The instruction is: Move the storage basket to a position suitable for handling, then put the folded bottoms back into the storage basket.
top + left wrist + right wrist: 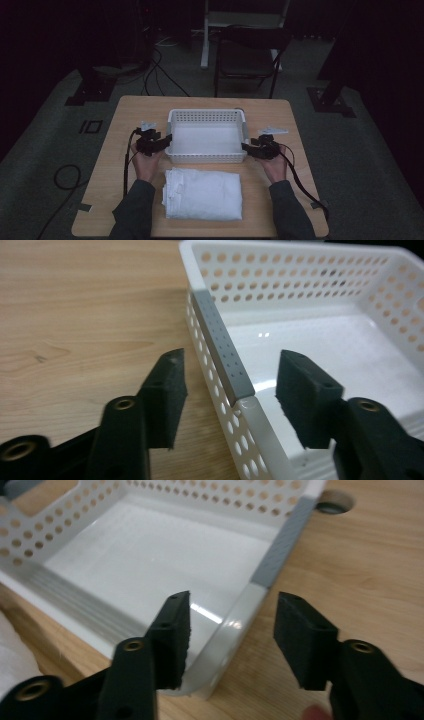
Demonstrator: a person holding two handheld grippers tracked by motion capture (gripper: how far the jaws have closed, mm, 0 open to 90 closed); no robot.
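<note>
I have the left gripper (227, 395) and right gripper (232, 640) open astride the basket (207, 116) rims; next, I judge, close both

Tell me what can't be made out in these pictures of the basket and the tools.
- High view: whether either tool, left or right, touches the basket rim; too small and dim.
- High view: the towel folds and layers; too dim.
- Left gripper view: the basket's near corner, cut off by the bottom edge.
- Right gripper view: the towel, cut off at the left edge and blurred.
- Right gripper view: the table hole, blurred.
</note>
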